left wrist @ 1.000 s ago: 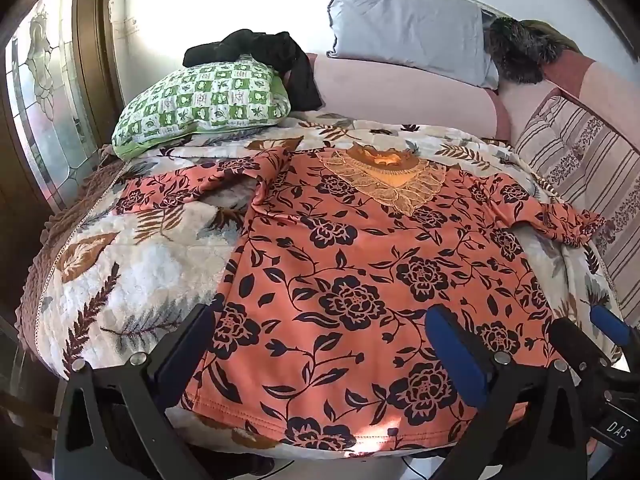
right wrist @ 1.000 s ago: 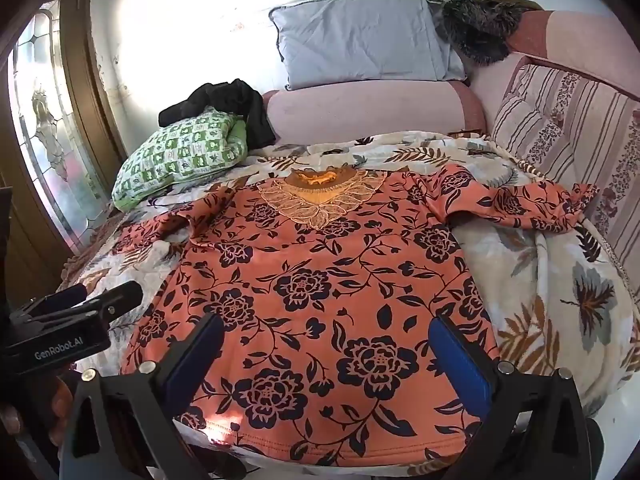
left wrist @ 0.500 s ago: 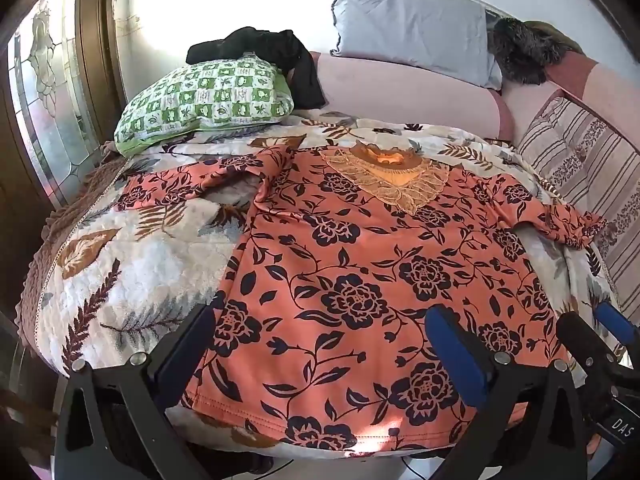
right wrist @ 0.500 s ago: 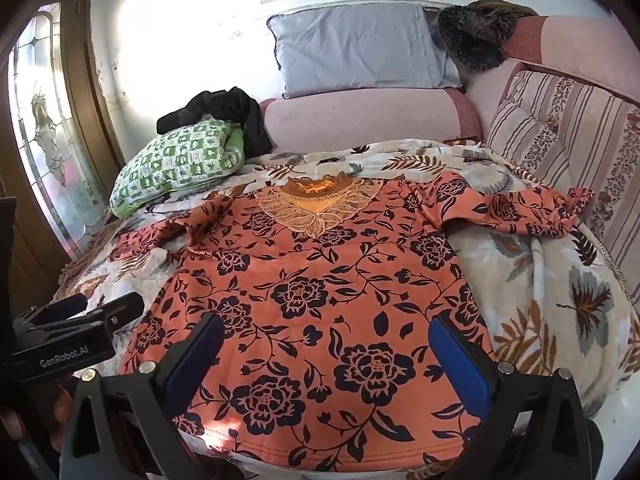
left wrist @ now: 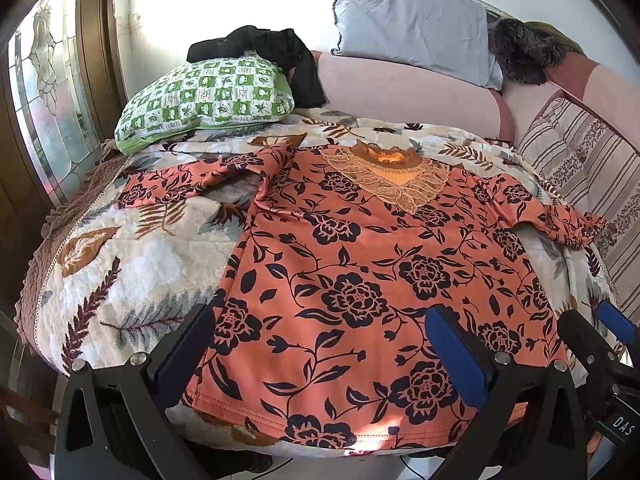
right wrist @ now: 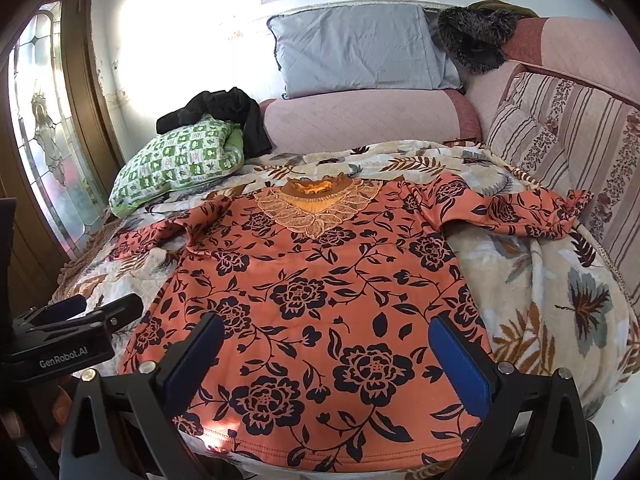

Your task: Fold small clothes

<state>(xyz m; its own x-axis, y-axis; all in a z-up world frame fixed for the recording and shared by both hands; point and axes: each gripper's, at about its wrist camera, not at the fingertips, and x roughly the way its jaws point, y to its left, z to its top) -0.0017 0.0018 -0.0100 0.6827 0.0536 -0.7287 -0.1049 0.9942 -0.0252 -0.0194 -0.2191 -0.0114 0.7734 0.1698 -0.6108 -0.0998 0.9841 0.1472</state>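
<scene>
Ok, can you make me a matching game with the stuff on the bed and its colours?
Things:
1. shirt
2. checked pillow
3. plain pillow
4. bundle of clothes

Colours:
A. black
B. green and white
C. orange with dark flowers
D. grey

Pairs: 1-C, 2-B, 3-D, 4-A

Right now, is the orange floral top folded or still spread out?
Spread out. The orange floral top lies flat on the blanket, both sleeves extended sideways, hem unfolded at the near edge.
</scene>
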